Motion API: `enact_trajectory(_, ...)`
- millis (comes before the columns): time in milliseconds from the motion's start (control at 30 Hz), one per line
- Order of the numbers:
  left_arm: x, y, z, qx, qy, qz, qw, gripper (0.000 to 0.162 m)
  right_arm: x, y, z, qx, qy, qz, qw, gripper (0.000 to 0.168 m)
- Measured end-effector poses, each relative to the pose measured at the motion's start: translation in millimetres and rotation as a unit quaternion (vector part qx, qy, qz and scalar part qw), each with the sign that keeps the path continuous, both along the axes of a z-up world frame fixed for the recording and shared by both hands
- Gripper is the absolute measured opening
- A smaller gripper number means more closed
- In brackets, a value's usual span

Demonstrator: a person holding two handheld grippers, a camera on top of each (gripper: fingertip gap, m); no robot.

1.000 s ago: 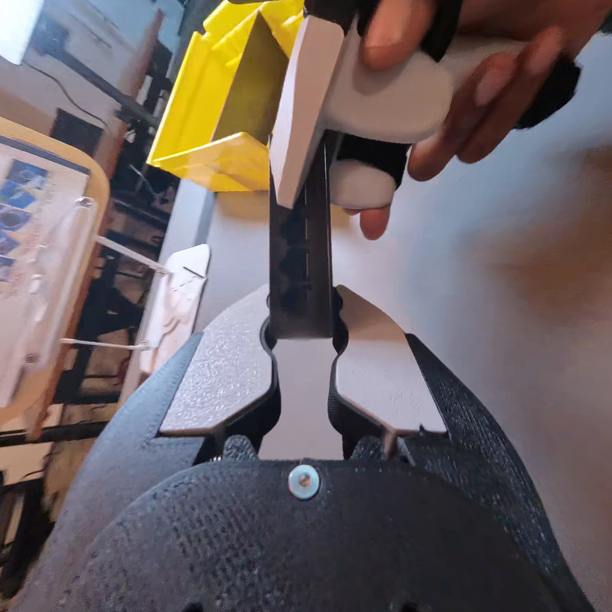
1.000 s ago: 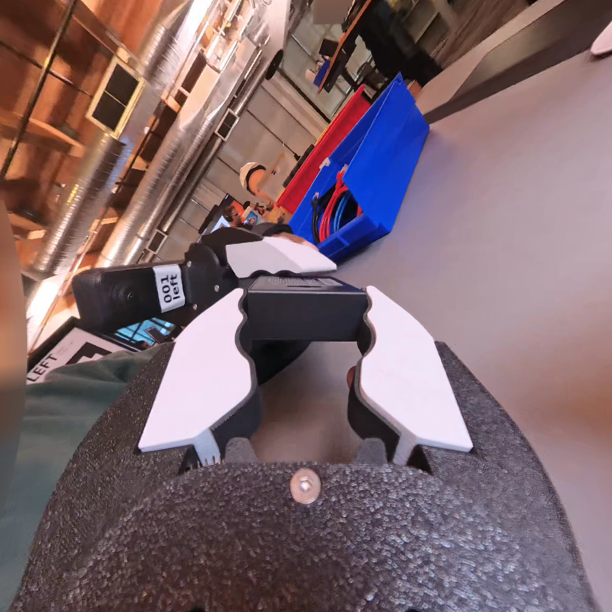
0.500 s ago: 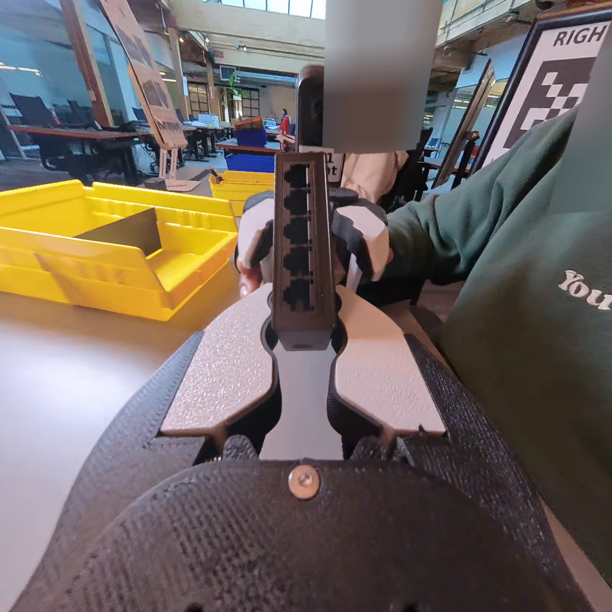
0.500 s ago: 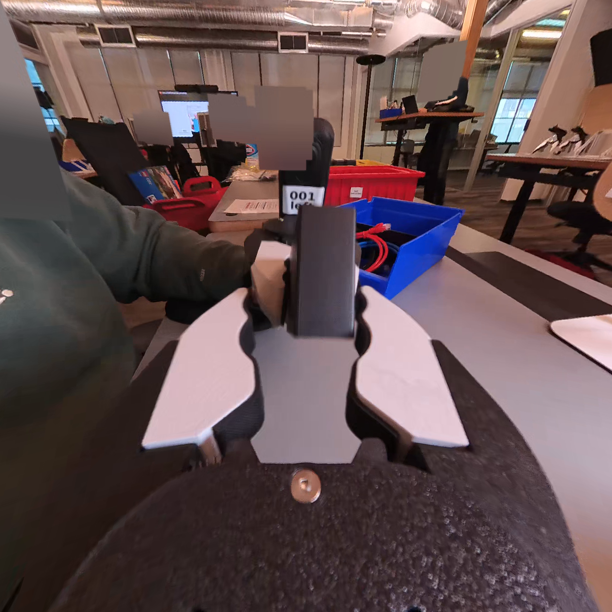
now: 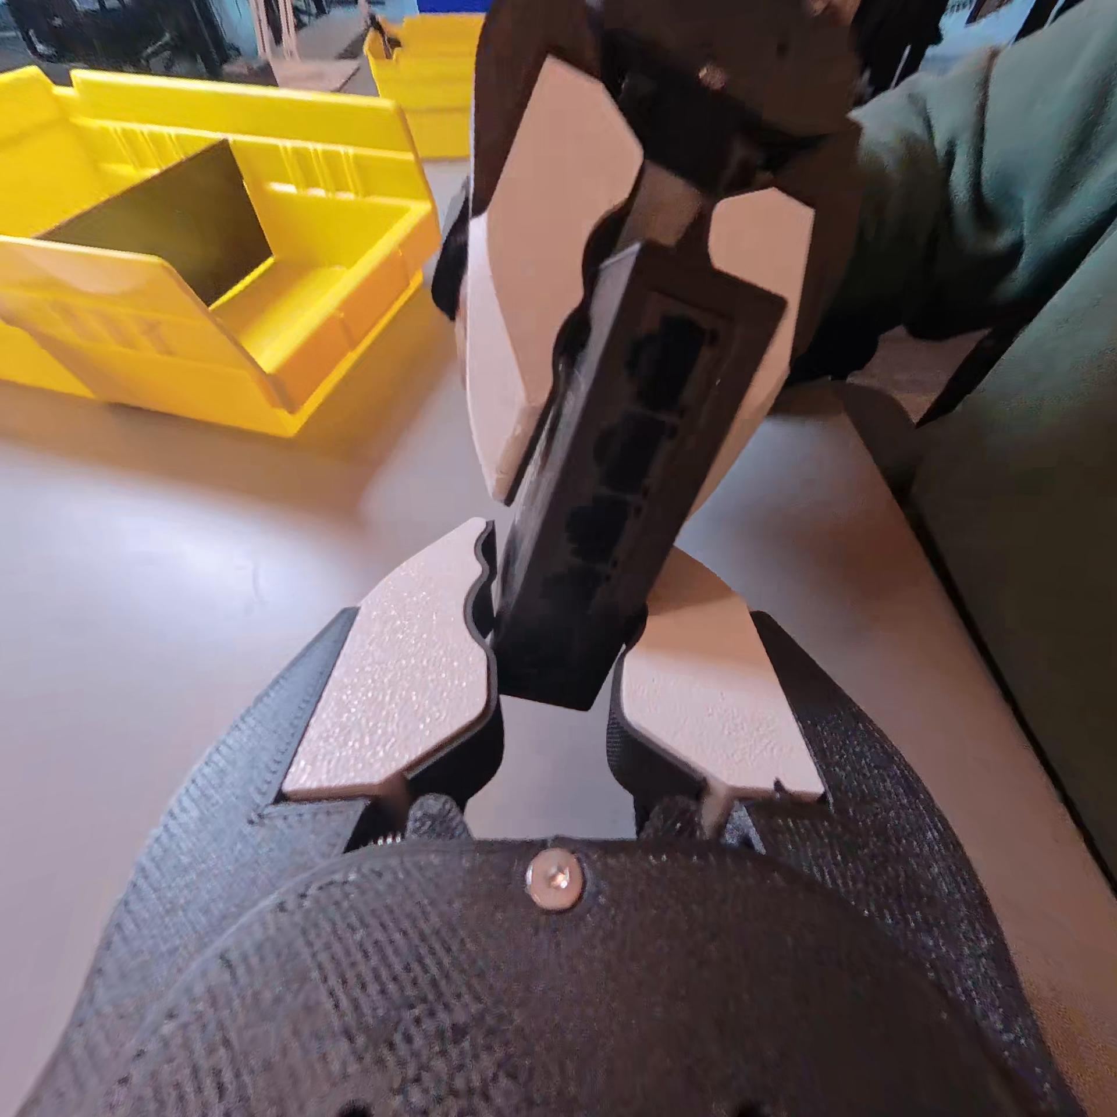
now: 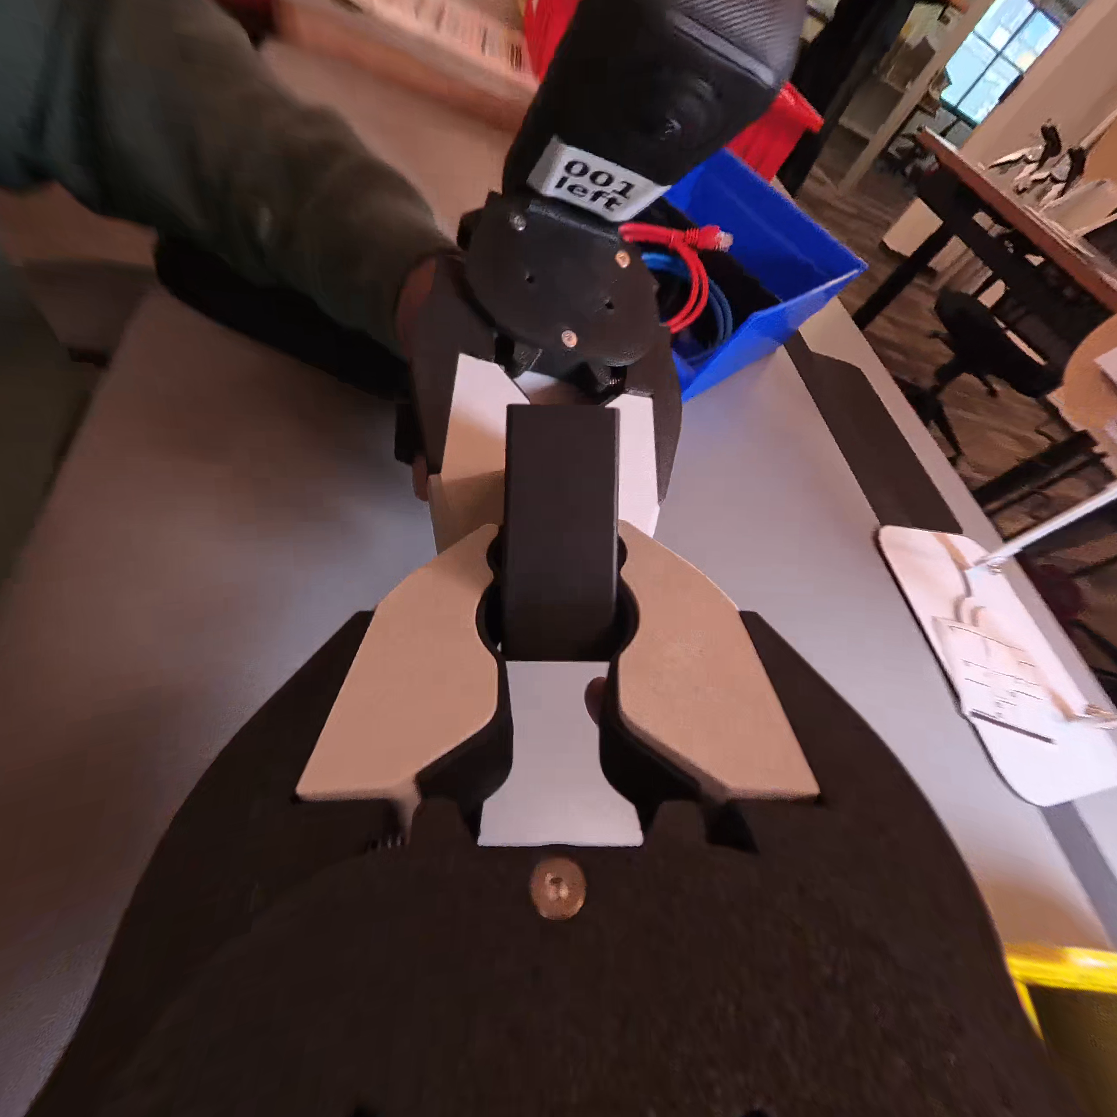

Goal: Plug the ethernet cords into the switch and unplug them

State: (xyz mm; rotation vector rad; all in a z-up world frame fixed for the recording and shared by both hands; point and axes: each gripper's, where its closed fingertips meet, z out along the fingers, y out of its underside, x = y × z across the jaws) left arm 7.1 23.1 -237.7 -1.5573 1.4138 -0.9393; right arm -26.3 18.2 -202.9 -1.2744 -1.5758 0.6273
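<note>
A black ethernet switch is held above the grey table between both grippers, its row of empty ports facing the left wrist view. My left gripper is shut on its near end there, and the right gripper clamps the far end. In the right wrist view my right gripper is shut on the switch, whose plain back shows, with the left gripper on its far end. Red and blue ethernet cords lie coiled in a blue bin behind. No cord is in the switch.
A yellow bin with a black divider stands on the table to the left, a second yellow bin behind it. A red bin is beyond the blue one. A white card lies near the table's right edge. A green sleeve reaches in. My hands' fingertips stand some 4 cm from each other. Both grippers' tips are roughly 40 cm from the white card.
Both grippers have kept hold of the switch and turned it: from lying sideways, to upright, to now tilted over the table. Both cameras now look down more at the tabletop.
</note>
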Motion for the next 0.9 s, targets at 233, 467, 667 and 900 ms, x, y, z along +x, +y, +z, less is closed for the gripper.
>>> enact_trajectory(233,-1.6,7.0,-21.0,0.089,0.071,0.005,0.993,0.034,1.6,3.1,-20.4,0.040,-0.051,-0.011,0.998,0.030)
enact_trajectory(467,-13.6,20.8,-20.3,0.150,0.100,0.029,0.983,0.032,2.9,13.9,-27.4,0.039,-0.062,-0.030,0.997,0.030)
enact_trajectory(667,-16.9,18.1,-23.5,0.158,0.107,0.014,0.981,0.030,-0.9,11.9,-28.2,0.029,-0.052,-0.022,0.998,0.030)
enact_trajectory(900,-17.1,15.8,-18.4,0.164,0.095,0.009,0.982,0.029,-1.9,11.8,-27.1,0.019,-0.037,-0.021,0.999,0.038)
